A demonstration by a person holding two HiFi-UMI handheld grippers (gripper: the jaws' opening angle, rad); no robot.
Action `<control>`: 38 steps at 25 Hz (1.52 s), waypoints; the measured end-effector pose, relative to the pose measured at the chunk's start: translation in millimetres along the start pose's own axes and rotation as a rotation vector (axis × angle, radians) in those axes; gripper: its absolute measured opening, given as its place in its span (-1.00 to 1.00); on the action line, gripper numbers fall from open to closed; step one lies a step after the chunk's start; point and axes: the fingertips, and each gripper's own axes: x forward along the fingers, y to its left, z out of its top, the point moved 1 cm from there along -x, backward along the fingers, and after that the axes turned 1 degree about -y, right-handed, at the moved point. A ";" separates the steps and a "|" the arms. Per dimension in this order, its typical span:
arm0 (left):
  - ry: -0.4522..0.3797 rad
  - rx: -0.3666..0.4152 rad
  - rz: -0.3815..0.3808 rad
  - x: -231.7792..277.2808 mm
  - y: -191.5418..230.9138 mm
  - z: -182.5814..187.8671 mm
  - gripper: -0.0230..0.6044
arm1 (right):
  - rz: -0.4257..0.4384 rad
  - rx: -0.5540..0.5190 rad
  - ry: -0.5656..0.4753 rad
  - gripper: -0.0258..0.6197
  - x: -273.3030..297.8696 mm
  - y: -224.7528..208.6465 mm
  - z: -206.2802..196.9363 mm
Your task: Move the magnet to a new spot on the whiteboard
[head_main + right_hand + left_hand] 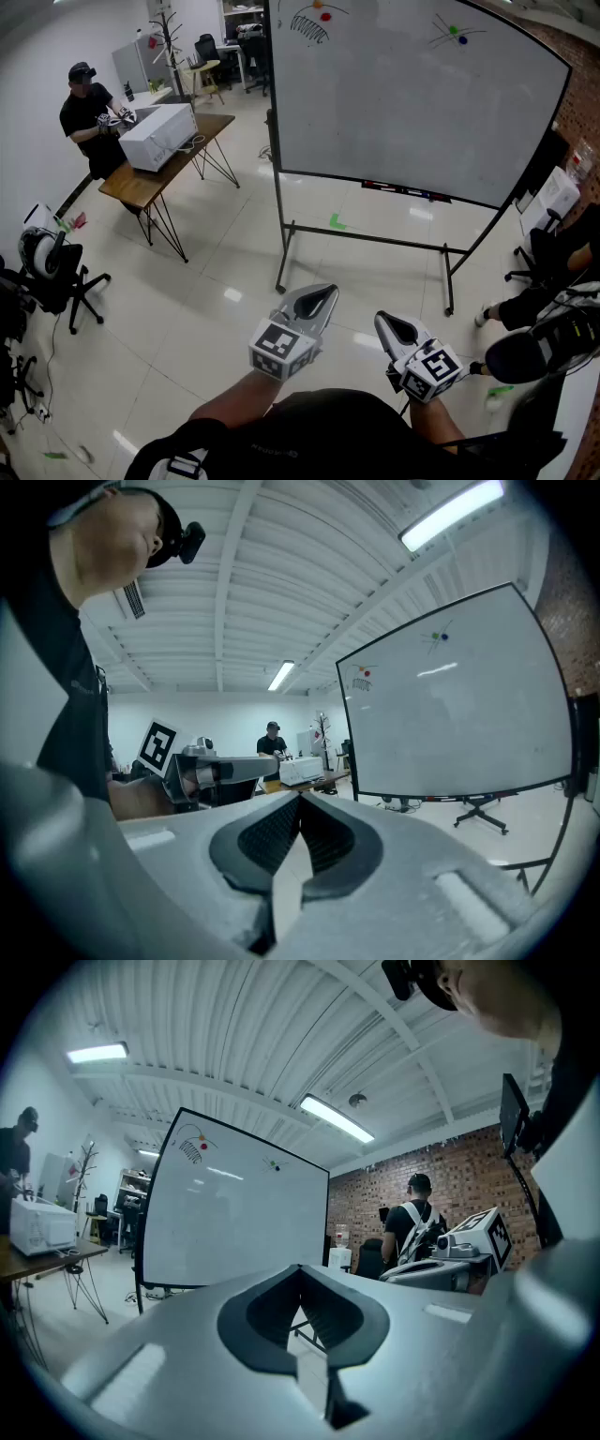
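Observation:
The whiteboard (403, 103) stands on a wheeled frame a few steps ahead. Small magnets stick near its top edge: a red-orange one (324, 15) by a scribble at the upper left, a green one (454, 30) and a blue one (462, 40) at the upper right. My left gripper (323, 295) and right gripper (382, 321) are held low in front of my body, far short of the board. Both are shut with nothing between the jaws. From the left gripper (300, 1267) the board (234, 1222) shows with the red magnet (203, 1147). The right gripper (300, 797) sees the green magnet (437, 636).
The board's stand has floor-level legs (448, 281). A wooden table (141, 183) with a white box (157, 136) stands at the left, a person (89, 112) behind it. An office chair (52, 272) is at the far left. Another person (548, 291) sits at the right.

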 end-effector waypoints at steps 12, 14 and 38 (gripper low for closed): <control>-0.041 -0.036 0.081 -46.1 62.7 4.0 -0.88 | 0.072 -0.055 0.008 -0.92 56.8 40.8 6.1; -0.042 -0.042 0.099 -49.8 72.8 4.1 -0.88 | 0.085 -0.050 0.014 -0.92 65.8 42.3 3.6; 0.013 -0.016 0.213 18.6 250.9 28.0 -0.88 | 0.212 0.043 -0.027 -0.92 269.7 -37.2 26.4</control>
